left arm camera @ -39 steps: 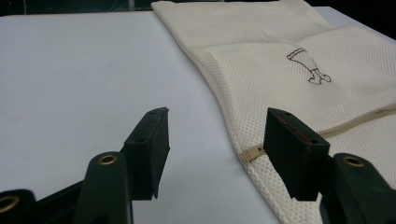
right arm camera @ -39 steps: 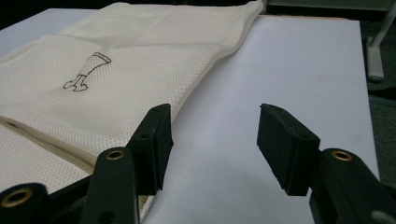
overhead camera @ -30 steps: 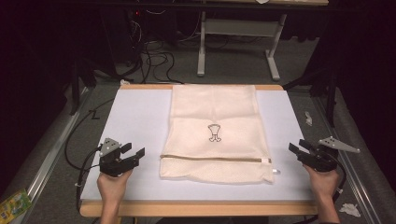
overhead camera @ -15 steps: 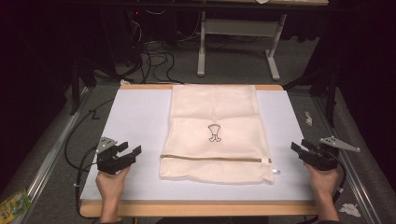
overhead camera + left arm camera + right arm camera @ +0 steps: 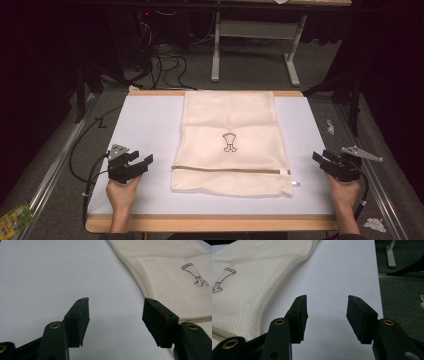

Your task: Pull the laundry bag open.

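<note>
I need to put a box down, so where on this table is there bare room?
Two bare white strips of the table flank the mesh bag: one between it and the left gripper, one between it and the right gripper. The middle is covered by the bag, back edge to near front.

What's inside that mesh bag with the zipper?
The mesh bag lies flat on the white table, with its zipper shut. Nothing bulges or shows through; whether anything thin is inside is hidden.

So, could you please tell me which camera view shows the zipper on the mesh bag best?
The high view: the zipper runs across the whole mesh bag, pull at its right end. The right gripper view catches a short stretch at its lower left edge; the left gripper view shows mesh and the printed drawing.
</note>
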Motion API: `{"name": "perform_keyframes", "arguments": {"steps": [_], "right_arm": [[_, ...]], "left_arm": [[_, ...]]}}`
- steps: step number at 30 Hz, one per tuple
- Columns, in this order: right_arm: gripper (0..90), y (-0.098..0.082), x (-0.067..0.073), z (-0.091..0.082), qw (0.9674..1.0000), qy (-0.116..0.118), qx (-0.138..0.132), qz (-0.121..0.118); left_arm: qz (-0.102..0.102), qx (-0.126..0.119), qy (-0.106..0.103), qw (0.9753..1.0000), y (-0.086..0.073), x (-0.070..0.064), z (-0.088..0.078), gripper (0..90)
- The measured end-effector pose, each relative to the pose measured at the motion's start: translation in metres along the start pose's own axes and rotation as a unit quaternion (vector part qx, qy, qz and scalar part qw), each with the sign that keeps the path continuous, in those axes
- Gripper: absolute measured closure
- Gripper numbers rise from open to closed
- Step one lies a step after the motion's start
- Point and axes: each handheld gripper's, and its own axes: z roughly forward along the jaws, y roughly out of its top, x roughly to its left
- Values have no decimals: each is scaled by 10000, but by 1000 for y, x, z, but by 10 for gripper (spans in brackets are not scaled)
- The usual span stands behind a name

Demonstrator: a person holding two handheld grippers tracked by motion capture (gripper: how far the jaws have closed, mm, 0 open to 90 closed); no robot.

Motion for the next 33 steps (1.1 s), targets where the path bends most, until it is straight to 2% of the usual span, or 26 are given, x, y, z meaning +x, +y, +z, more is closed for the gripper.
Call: {"name": "perform_keyframes", "arguments": {"steps": [7, 14, 27, 33], "right_arm": [[522, -1, 0, 5, 9999, -66, 83, -6], [522, -3, 3, 10, 9995, -206, 174, -178], [520, -6, 2, 18, 9991, -290, 274, -153], [515, -7, 3, 21, 9985, -365, 340, -212]], "left_arm": [[-2, 26, 35, 10000, -1, 1, 9, 387], [1, 86, 108, 9999, -3, 2, 17, 387], [-25, 35, 289, 9996, -5, 5, 27, 381], [13, 119, 332, 9994, -7, 6, 33, 378]]}}
